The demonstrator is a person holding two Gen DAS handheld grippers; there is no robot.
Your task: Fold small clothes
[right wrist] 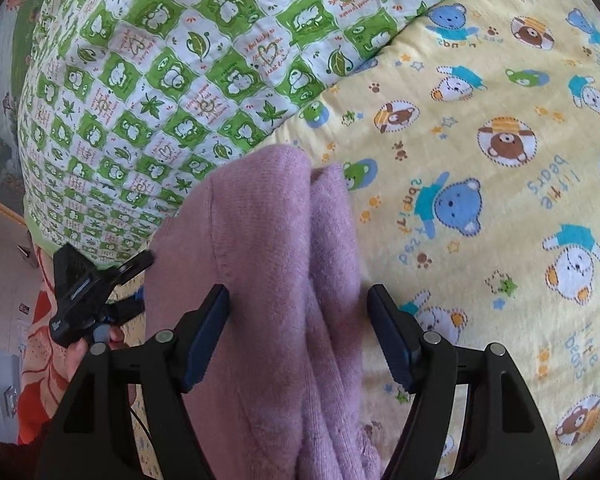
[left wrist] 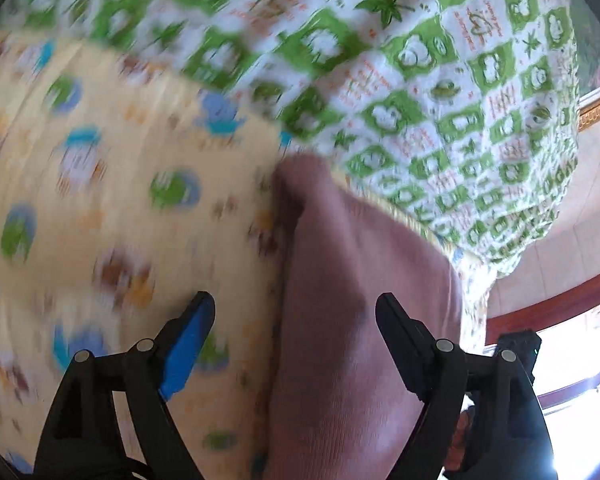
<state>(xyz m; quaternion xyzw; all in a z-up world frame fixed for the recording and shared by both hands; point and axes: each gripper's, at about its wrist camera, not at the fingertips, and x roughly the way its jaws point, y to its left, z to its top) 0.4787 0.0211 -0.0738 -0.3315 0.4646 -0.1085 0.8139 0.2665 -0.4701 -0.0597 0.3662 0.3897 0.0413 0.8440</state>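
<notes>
A small pink knit garment [right wrist: 268, 264] lies bunched on the yellow bear-print sheet [right wrist: 480, 184]. My right gripper [right wrist: 298, 300] is open, its jaws astride the garment's folded ridge, just above it. In the left wrist view the same garment [left wrist: 352, 288] runs between the jaws of my left gripper [left wrist: 296, 308], which is open; this view is blurred by motion. The left gripper [right wrist: 88, 292] also shows at the left in the right wrist view, beside the garment's edge.
A green-and-white patterned quilt [right wrist: 160, 80] is heaped behind the garment, also in the left wrist view [left wrist: 440, 100]. The bed's edge drops to a tiled floor [left wrist: 580, 216]. A red-framed window [left wrist: 572, 344] is bright at the right.
</notes>
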